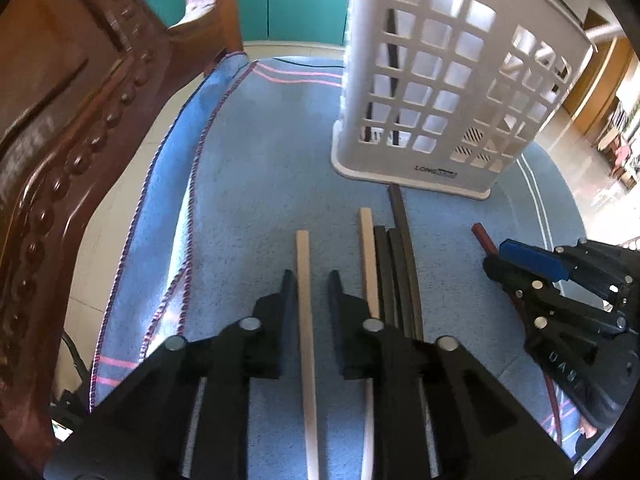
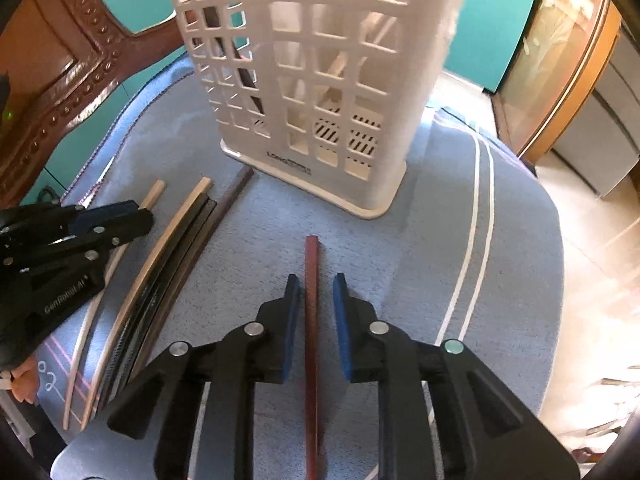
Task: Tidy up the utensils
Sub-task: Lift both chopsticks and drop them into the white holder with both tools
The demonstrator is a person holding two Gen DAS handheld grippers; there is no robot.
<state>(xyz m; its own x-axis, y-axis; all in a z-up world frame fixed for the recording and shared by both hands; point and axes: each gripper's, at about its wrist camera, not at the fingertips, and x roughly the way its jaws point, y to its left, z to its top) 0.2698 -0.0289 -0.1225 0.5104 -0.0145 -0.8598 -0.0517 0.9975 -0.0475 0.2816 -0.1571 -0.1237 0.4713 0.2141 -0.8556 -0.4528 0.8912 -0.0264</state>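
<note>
l gripper fingers apart astride pale chopstick, not clamped. r gripper fingers apart astride red chopstick. white basket upright on blue towel.

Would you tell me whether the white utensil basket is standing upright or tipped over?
Upright. The white basket stands on its base on the blue cloth, walls rising, and sticks lean inside it.
</note>
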